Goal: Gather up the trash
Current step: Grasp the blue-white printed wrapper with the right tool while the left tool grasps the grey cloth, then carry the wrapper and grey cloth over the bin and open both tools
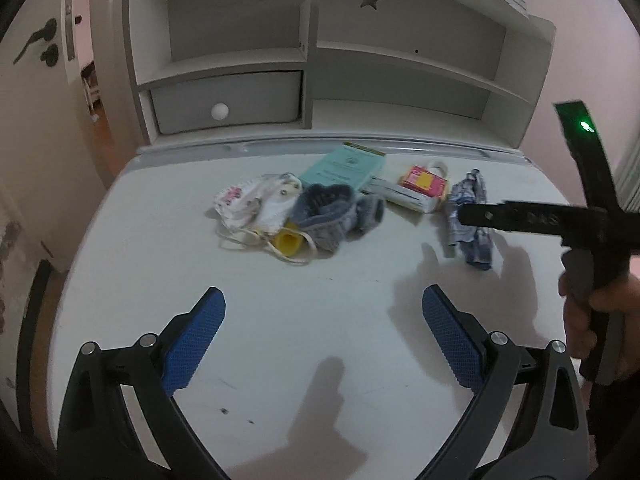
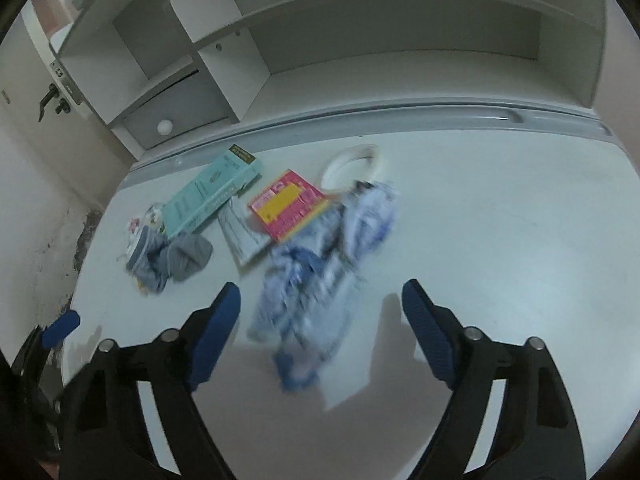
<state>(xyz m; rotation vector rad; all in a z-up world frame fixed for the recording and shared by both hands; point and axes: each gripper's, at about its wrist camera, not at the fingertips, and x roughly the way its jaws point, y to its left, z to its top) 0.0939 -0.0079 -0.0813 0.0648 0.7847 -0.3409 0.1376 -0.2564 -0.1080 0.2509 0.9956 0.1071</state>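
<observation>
Both grippers, left (image 1: 323,300) and right (image 2: 321,296), hover with fingers spread, empty, above the counter (image 1: 120,280); clutter (blue rag (image 2: 316,280), boxes) lies toward its back edge.

Both grippers tilt downward with jaws spread wide and nothing between them: the left gripper (image 1: 324,334), the right gripper (image 2: 321,334).

Right gripper (image 2: 320,312) is held with jaws wide apart above white desk (image 2: 500,240). Crumpled blue-white cloth (image 2: 316,280) is seen between them, blurred; contact cannot be determined.
</observation>
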